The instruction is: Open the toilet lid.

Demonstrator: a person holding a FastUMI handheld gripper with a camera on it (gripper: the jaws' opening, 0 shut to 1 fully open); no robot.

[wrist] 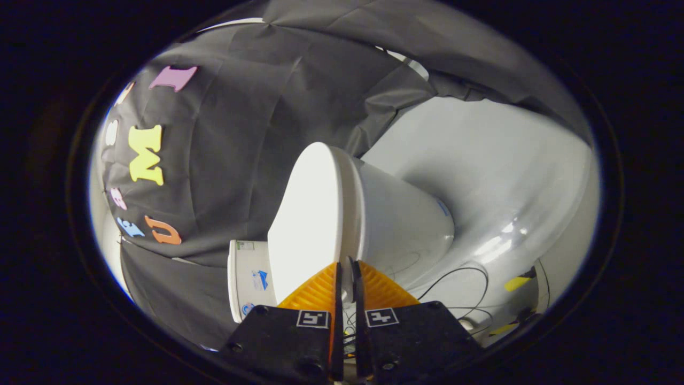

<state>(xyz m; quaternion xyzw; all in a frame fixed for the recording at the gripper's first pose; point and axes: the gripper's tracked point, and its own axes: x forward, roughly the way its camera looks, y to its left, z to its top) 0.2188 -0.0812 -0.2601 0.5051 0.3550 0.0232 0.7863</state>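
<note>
Toilet lid: smooth white oval plastic toilet lid [307,224], lying flat on the seat; the camera is rolled, so its flat top faces the black cloth booth wall [240,133].
Lid position: just ahead of the fingertips, reaching away beyond them.
Gripper: hand-held two-finger gripper [346,266], fingers nearly together with only a thin slit between them.
Gripper contact: the front rim of the lid sits in that slit, one finger on the flat top side, the other on the seat side; whether both fingers press on the rim cannot be told.
Finger detail: ribbed wedge-shaped fingers [315,291] on dark blocks with small square markers.
Toilet bowl: glossy white ceramic toilet bowl [406,219], directly under the lid on the side away from the wall.
Lid edge: rounded rim, thin seam visible between lid and seat along its length.
Open room: the space over the lid's flat top, towards the wall, holds nothing near the lid.
Tank: white box-shaped tank [248,278] with small blue stickers, at the lid's far side near the wall, partly hidden by the lid.
Floor: pale glossy floor [497,176] beyond the bowl.
Cables: thin black cables [470,272] loop on the floor just beside the bowl.
Tape: short yellow tape strips [517,282] near the cables.
</note>
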